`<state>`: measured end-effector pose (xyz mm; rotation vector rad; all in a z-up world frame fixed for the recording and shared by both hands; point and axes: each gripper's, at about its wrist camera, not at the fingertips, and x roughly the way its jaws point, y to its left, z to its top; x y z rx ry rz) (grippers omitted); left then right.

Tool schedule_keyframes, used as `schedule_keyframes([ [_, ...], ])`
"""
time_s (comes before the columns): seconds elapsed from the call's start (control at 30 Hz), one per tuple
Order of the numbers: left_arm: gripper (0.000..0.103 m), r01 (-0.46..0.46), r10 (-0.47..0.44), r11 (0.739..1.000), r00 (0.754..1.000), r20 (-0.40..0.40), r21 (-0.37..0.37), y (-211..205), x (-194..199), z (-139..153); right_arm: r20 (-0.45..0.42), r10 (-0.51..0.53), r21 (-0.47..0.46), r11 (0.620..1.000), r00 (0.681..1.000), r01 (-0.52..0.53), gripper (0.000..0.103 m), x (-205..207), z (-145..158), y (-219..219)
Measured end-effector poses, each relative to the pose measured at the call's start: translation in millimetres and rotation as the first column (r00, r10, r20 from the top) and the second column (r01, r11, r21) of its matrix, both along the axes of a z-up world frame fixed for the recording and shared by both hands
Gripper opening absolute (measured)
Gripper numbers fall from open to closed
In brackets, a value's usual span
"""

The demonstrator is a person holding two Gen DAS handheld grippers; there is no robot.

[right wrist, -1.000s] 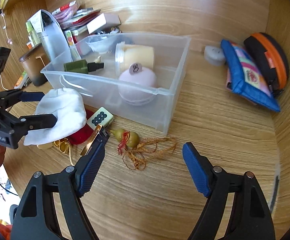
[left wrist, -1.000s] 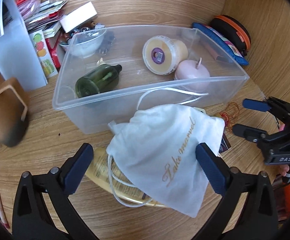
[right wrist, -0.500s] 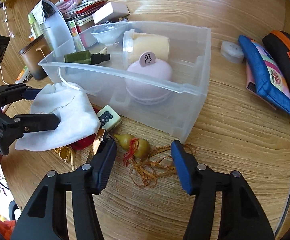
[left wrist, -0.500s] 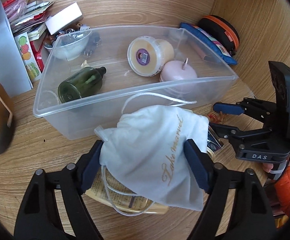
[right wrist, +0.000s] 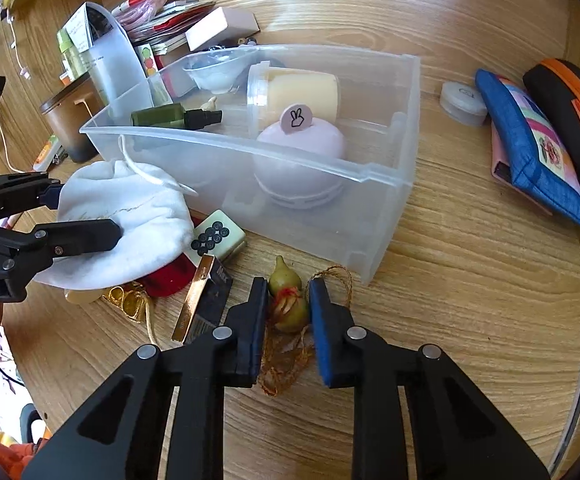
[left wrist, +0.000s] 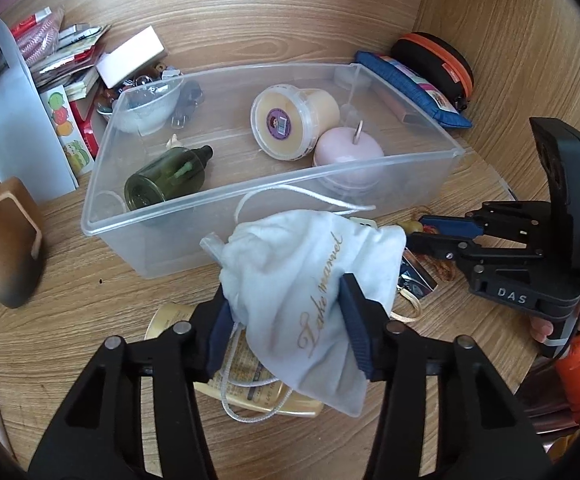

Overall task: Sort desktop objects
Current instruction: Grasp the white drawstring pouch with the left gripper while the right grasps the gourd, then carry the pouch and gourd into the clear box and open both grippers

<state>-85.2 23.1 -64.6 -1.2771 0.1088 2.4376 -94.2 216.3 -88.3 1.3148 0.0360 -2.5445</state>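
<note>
My left gripper is shut on a white drawstring pouch with gold lettering, in front of the clear plastic bin; the pouch also shows in the right wrist view. My right gripper is shut on a small green gourd charm with a tangled orange cord, on the desk beside the bin's near corner. The bin holds a green bottle, a yellow tub, a pink round case and a clear bowl.
Under the pouch lie a gold tube, a mahjong tile, a dark box with a gold edge and a red item. A blue pouch, an orange-rimmed case, a small round tin, a brown holder and stacked papers surround the bin.
Both grippers have closed from wide open. The left one closed on the white pouch and the right one moved forward and closed on the gourd charm.
</note>
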Motion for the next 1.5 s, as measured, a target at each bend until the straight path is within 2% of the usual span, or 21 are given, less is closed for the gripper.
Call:
schedule_keyframes([
  [0.23,0.044,-0.015,0.015,1.000,1.000,-0.019,-0.003,-4.1,8.2,6.8,-0.025,-0.020,-0.029,0.999,0.999,0.020,0.018,11.2,16.3,8.5],
  [0.37,0.031,-0.025,0.025,1.000,0.999,-0.035,0.000,-7.8,15.7,13.6,-0.043,-0.024,-0.033,0.999,0.999,0.023,0.018,19.7,26.7,9.9],
  [0.77,0.020,-0.054,0.055,0.998,0.997,-0.057,0.025,-19.9,31.0,26.1,-0.081,-0.037,-0.056,0.998,0.996,0.032,0.018,39.2,46.8,10.2],
  [1.1,0.016,-0.069,0.072,0.997,0.992,-0.108,0.033,-26.0,40.7,45.5,-0.111,-0.041,-0.071,0.997,0.993,0.033,0.018,45.7,63.2,11.8],
  [1.5,0.016,-0.067,0.072,0.997,0.978,-0.198,0.030,-30.2,49.1,83.5,-0.166,-0.043,-0.084,0.996,0.985,0.029,0.018,48.9,91.8,13.0],
])
